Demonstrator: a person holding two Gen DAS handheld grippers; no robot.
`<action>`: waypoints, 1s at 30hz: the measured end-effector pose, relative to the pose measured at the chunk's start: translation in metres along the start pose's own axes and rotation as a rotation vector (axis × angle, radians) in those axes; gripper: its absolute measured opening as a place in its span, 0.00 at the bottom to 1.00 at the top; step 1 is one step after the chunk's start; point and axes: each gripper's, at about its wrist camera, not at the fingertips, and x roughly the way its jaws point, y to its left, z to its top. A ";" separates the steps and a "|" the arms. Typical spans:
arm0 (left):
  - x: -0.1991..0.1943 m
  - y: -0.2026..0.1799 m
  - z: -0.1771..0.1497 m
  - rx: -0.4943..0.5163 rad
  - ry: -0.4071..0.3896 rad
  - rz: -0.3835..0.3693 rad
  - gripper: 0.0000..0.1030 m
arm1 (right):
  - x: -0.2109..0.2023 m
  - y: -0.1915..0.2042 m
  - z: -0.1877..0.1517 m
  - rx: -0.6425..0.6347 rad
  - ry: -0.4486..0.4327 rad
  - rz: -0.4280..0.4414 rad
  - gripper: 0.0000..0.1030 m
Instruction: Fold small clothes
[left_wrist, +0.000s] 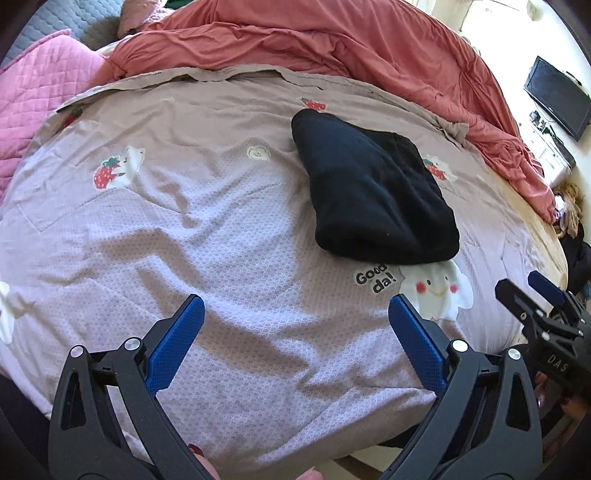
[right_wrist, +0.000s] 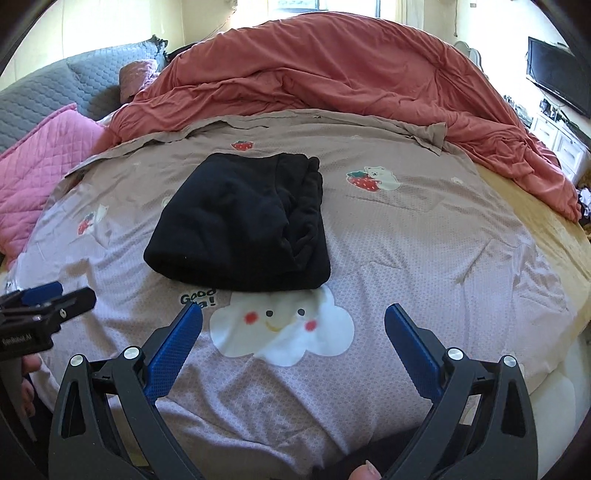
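A folded black garment (right_wrist: 240, 221) lay on the bed's printed sheet (right_wrist: 424, 258), just beyond a white cloud print (right_wrist: 280, 328). The right gripper (right_wrist: 293, 317) hovered on the near side of it, jaws spread wide and holding nothing, the garment ahead and slightly left. The left gripper (left_wrist: 297, 308) was likewise wide open and empty, with the garment (left_wrist: 373, 195) ahead to its right. A bunched coral duvet (right_wrist: 351, 74) lay on the far side of the bed.

Bare printed sheet (right_wrist: 406, 240) all around folded black garment (right_wrist: 240, 221); bunched red duvet (right_wrist: 332, 74) behind.
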 end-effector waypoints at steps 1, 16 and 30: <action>-0.001 0.000 0.000 0.000 -0.002 -0.001 0.91 | -0.001 0.001 0.000 -0.002 -0.002 -0.002 0.96; -0.006 0.001 0.000 -0.018 0.008 0.002 0.91 | -0.003 -0.001 -0.002 0.003 0.004 -0.003 0.96; -0.007 -0.003 -0.002 -0.009 0.020 0.012 0.91 | 0.000 -0.008 -0.002 0.025 0.015 -0.004 0.95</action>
